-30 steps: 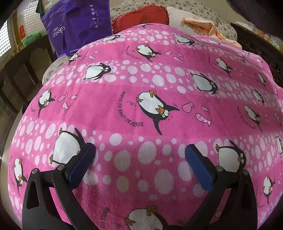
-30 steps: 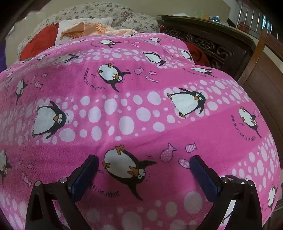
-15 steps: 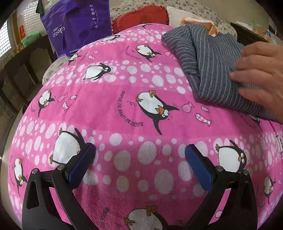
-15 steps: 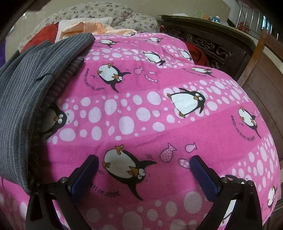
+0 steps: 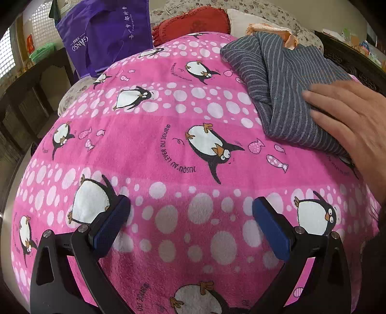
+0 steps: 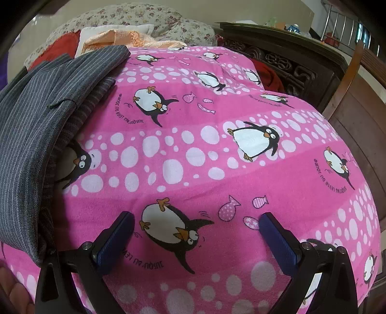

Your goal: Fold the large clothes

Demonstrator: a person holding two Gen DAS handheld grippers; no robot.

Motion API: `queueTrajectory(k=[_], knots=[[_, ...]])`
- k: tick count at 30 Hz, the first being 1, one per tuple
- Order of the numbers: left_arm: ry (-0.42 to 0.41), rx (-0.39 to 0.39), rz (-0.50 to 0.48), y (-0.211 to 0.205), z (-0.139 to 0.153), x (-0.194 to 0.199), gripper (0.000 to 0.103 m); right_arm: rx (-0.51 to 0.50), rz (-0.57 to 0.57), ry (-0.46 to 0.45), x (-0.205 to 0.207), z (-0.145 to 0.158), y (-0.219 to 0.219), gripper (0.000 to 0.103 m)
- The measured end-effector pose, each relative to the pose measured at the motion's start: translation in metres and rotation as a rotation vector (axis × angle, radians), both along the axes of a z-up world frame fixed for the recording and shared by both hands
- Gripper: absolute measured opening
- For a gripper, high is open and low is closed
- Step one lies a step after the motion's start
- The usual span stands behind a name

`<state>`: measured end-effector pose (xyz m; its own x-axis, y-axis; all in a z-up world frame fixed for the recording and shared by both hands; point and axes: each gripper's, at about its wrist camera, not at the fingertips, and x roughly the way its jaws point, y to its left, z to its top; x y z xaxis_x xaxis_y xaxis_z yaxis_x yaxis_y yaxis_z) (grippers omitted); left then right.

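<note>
The left gripper [image 5: 190,222] and right gripper [image 6: 196,233] stood with jaws spread wide and empty above the pink penguin blanket [image 5: 168,149]. At 2 o'clock in the left view, a bare hand [image 5: 349,120] pressed the grey striped garment [image 5: 284,79]; it lay at 10 o'clock in the right view. Beyond: red cushion [image 5: 193,23], purple bag [image 5: 106,36].

The striped garment [image 6: 36,135] hides part of 1 penguin; frame edges crop the hand [image 5: 354,125].
</note>
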<state>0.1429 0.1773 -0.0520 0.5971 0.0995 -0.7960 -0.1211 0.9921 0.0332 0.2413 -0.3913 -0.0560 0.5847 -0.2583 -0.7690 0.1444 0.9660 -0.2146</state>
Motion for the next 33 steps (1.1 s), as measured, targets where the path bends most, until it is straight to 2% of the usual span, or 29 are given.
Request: queueTrajectory(k=[20, 23, 25, 27, 31, 33], knots=[[0.0, -0.006, 0.001, 0.0013, 0.0002, -0.0008, 0.103, 0.013, -0.001, 0.004, 0.0006, 0.0003, -0.0016, 0.103], [0.0, 0.012, 0.006, -0.0017, 0.0001, -0.0004, 0.103, 0.009, -0.001, 0.004, 0.0009, 0.0004, -0.0009, 0.103], [0.004, 0.003, 0.006, -0.0012, -0.0002, 0.0021, 0.103, -0.01, -0.02, 0.007, 0.0059, -0.0004, -0.0002, 0.103], [0.007, -0.021, 0.014, 0.0017, -0.0003, 0.0038, 0.103, 0.017, -0.042, 0.009, 0.0062, 0.0001, -0.0034, 0.103], [-0.005, -0.041, 0.009, 0.0043, 0.0006, 0.0017, 0.103, 0.02, -0.03, 0.004, 0.0016, 0.0001, -0.0048, 0.103], [0.002, -0.026, 0.009, 0.0023, 0.0001, 0.0019, 0.103, 0.005, -0.03, 0.004, 0.0006, 0.0001, -0.0022, 0.103]])
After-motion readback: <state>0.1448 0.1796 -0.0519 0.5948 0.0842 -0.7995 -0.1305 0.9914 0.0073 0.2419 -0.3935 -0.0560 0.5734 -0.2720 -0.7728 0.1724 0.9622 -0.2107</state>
